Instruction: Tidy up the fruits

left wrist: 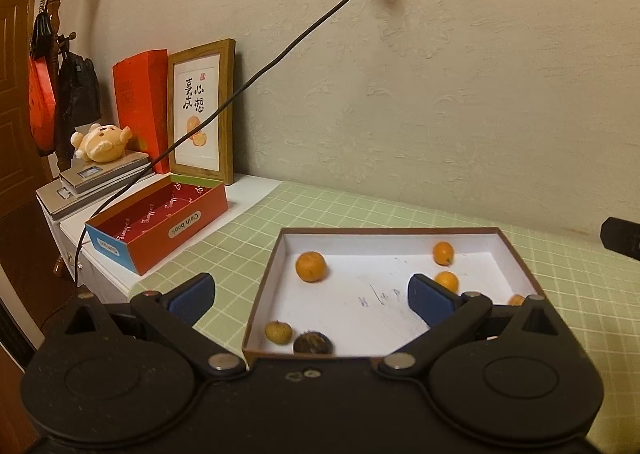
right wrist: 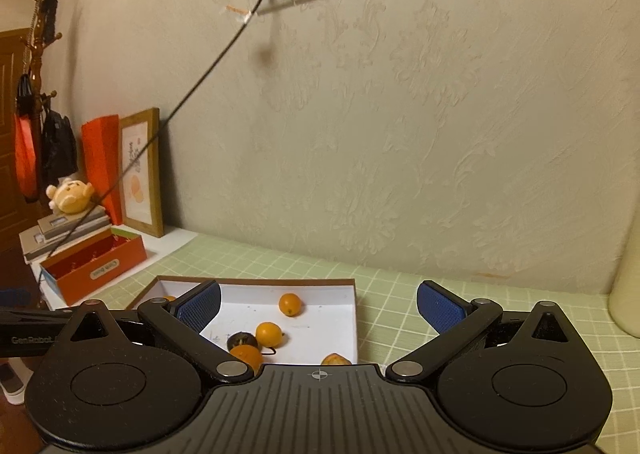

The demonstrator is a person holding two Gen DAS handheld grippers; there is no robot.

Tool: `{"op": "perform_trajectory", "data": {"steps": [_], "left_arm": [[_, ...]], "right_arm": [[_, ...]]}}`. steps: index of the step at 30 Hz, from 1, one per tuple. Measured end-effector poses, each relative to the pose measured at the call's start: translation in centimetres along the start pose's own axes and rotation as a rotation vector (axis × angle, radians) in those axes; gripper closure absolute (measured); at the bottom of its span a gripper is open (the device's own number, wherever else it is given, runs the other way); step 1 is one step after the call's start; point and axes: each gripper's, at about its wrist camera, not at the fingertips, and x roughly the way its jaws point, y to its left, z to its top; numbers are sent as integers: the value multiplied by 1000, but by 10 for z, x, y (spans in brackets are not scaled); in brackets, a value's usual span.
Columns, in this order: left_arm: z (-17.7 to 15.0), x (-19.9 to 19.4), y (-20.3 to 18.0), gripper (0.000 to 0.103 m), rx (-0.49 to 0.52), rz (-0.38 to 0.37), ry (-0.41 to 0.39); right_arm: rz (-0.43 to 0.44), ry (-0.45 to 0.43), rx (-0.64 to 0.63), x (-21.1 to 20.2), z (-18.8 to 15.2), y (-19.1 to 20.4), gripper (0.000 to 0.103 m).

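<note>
A shallow white box with a brown rim (left wrist: 384, 231) lies on the green checked cloth. It holds a mandarin (left wrist: 310, 266), two kumquats (left wrist: 443, 252) (left wrist: 447, 281), a yellowish rough fruit (left wrist: 277, 332) and a dark round fruit (left wrist: 312, 344). Another orange fruit (left wrist: 516, 300) peeks out behind my finger. My left gripper (left wrist: 312, 298) hovers open over the box's near side, holding nothing. My right gripper (right wrist: 320, 306) is open and empty at the box's (right wrist: 256, 281) near right corner. That view shows kumquats (right wrist: 289, 304) (right wrist: 269, 334), the dark fruit (right wrist: 241, 340) and the mandarin (right wrist: 246, 356).
An open red box (left wrist: 160, 222) sits to the left on a white cabinet, with a framed picture (left wrist: 202, 114), books and a plush toy (left wrist: 102, 144) behind it. A black cable (left wrist: 280, 54) slants from the wall socket. A pale cylinder (right wrist: 626, 294) stands at far right.
</note>
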Motion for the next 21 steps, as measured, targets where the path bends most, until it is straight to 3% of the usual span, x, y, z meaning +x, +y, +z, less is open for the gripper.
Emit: {"op": "perform_trajectory", "data": {"steps": [12,21], "left_arm": [[-3,-72,-8,6,7,-58,11],[2,-108,-15,6,14,-77,-14]], "right_arm": [[-1,-57,38,-101,5,-3,0],[-3,-102,68,-148,17,-7,0]]}}
